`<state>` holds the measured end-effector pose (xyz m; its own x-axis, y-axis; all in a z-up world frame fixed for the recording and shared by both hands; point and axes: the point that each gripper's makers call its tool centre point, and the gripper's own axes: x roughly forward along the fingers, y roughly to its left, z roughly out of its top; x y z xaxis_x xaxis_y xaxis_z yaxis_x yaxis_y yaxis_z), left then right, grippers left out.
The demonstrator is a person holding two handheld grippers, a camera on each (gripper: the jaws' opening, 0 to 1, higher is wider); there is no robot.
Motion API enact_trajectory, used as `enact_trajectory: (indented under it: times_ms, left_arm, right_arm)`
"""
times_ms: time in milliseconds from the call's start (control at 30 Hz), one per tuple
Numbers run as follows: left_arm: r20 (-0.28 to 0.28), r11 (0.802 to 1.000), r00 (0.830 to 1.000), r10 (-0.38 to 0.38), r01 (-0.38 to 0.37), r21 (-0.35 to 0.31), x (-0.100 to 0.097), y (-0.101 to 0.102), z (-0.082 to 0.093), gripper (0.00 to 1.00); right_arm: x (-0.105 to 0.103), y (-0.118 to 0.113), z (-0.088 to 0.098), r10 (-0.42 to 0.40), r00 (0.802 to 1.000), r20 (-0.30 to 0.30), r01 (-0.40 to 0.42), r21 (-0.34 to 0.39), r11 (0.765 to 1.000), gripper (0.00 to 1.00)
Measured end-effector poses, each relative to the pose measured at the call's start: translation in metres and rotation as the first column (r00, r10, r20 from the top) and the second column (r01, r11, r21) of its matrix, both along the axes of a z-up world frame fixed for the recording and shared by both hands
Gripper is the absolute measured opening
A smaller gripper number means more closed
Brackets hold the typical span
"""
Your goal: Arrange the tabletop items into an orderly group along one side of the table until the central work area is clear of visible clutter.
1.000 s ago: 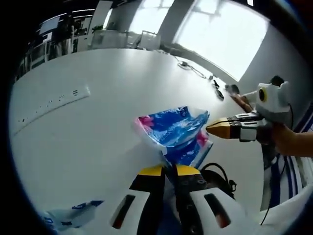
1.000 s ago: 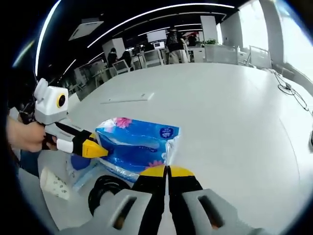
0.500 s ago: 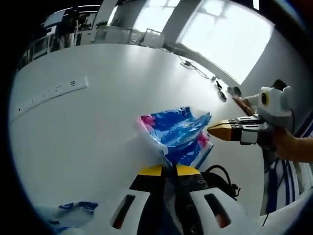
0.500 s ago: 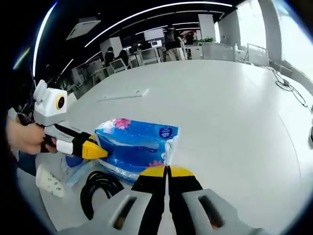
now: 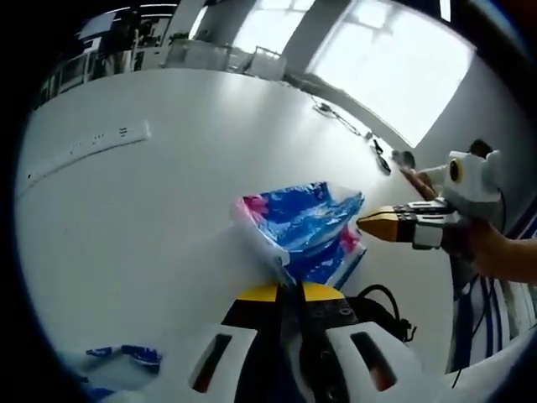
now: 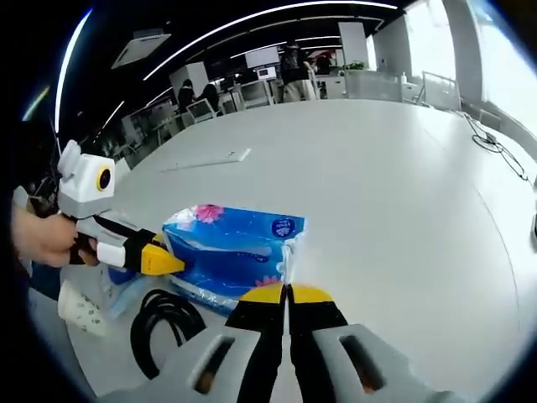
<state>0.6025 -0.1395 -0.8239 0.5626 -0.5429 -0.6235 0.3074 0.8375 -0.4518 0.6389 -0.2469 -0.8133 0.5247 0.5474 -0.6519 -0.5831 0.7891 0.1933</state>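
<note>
Both your hand-held grippers are on the blue tissue pack (image 6: 233,250), one at each end. Right hand-held gripper (image 6: 286,294) is clenched on the clear plastic flap at the pack's near corner; left hand-held gripper (image 5: 290,291) is clamped on the wrapper edge at the opposite end. In the left gripper view the pack (image 5: 307,230) sits straight ahead of the jaws and the right one's yellow tip (image 5: 379,225) touches its far end. Long axis runs roughly between your two hands, so it's a two-point carry, neither side clearly nearer.

Pack sits low over the white bench (image 6: 394,185), near its edge, just above the black cable coil (image 6: 164,323) and next to a paper cup (image 6: 77,312).

Versus a second ago: grips unchanged, more of the cable coil now exposed, loose blue wrapper (image 5: 126,355) sits lower in view. Looks like a slight lift or shift.
</note>
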Motion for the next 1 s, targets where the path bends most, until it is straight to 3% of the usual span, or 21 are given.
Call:
enact_trajectory:
  times_ms: [1000]
  left_arm:
    - [-0.015,1.000,1.000,0.021,-0.021,-0.018,0.0019,-0.0001,-0.0047,0.05]
  right_arm:
    - [0.0028,-0.0003,-0.0041,-0.007,1.000,0.013,0.007,-0.001,1.000,0.00]
